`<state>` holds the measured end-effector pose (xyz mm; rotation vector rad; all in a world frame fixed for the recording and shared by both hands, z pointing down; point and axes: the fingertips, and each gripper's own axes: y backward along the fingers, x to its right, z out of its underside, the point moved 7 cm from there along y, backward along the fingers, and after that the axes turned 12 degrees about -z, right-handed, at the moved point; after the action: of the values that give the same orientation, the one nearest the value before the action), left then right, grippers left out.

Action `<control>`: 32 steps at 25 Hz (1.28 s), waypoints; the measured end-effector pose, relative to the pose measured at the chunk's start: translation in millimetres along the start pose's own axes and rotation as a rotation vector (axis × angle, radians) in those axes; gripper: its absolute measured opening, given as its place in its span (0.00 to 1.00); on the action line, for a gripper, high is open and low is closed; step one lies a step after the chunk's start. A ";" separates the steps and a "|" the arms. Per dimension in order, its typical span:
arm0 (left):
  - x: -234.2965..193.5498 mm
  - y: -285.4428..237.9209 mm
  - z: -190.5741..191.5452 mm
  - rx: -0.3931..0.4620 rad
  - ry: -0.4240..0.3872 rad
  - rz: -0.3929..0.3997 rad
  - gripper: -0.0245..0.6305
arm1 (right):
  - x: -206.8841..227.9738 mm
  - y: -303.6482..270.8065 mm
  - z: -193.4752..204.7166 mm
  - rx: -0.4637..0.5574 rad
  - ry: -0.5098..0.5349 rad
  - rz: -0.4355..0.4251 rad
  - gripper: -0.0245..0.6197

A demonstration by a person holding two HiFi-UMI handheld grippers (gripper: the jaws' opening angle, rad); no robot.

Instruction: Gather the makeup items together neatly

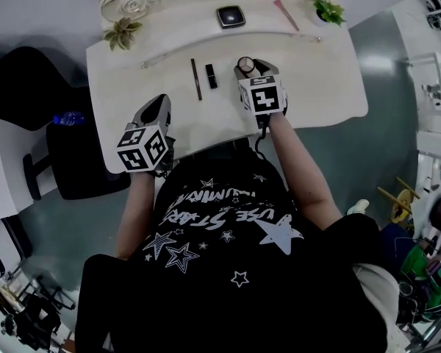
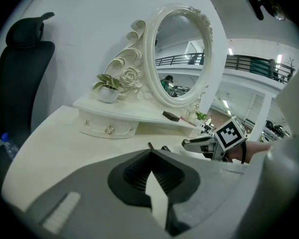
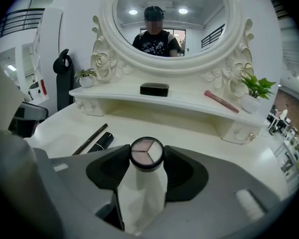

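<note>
**Makeup gathering, mid-carry.** At a white dressing table (image 1: pixel 132 87), the right gripper (image 1: pixel 248 68) pinches a small round eyeshadow pot (image 3: pixel 146 152) by its sides. The three-shade pan faces up between the pads. The left gripper (image 2: pixel 150 156), jaws pressed together on nothing, hangs over the table's near left edge, well apart from the makeup.

Just left of the held pot lies a black lipstick (image 1: pixel 211 76). A thin dark eyeliner pencil (image 1: pixel 196 79) lies beside it, further left. Both have their long axes running near to far, roughly parallel. The right gripper is plainly the nearer of the two to this pair, so a short carry leftward looks like the move that would set the pot alongside them.

Farther off is the raised shelf (image 1: pixel 176 20) under the mirror (image 3: pixel 204 19). A black compact case (image 1: pixel 230 15) sits at its centre and a pink stick (image 1: pixel 286 15) lies at an angle to the right. Both are well apart from the group on the tabletop.

- Whether the pot rests on the tabletop or is held just above it cannot be told, because the jaws cover its base.
- In the left gripper view, the lipstick and pencil are almost wholly hidden behind that gripper's own body.
- The pink stick is too small to name as brush, pencil or liner.
- The mirror is cut off at the top of the head view.
</note>
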<state>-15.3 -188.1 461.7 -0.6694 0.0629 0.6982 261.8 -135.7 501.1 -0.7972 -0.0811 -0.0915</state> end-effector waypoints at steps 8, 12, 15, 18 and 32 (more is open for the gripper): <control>-20.7 6.7 4.6 -0.013 0.009 0.006 0.04 | -21.8 -19.8 0.9 -0.029 0.021 -0.032 0.42; -26.5 7.3 5.2 -0.017 0.012 0.012 0.04 | -29.8 -28.9 3.4 -0.047 0.035 -0.045 0.42; -29.4 7.5 4.9 -0.019 0.011 0.014 0.04 | -30.7 -33.7 6.9 -0.069 0.047 -0.039 0.42; -32.9 7.1 5.1 -0.021 0.015 0.012 0.04 | -30.0 -36.4 9.5 -0.079 0.051 -0.035 0.42; -26.9 8.7 5.9 -0.015 0.012 0.020 0.04 | -27.1 -31.1 8.3 -0.064 -0.004 -0.057 0.45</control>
<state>-42.4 -195.1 468.9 -0.6879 0.0757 0.7145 231.1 -150.0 526.0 -0.8587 -0.1054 -0.1467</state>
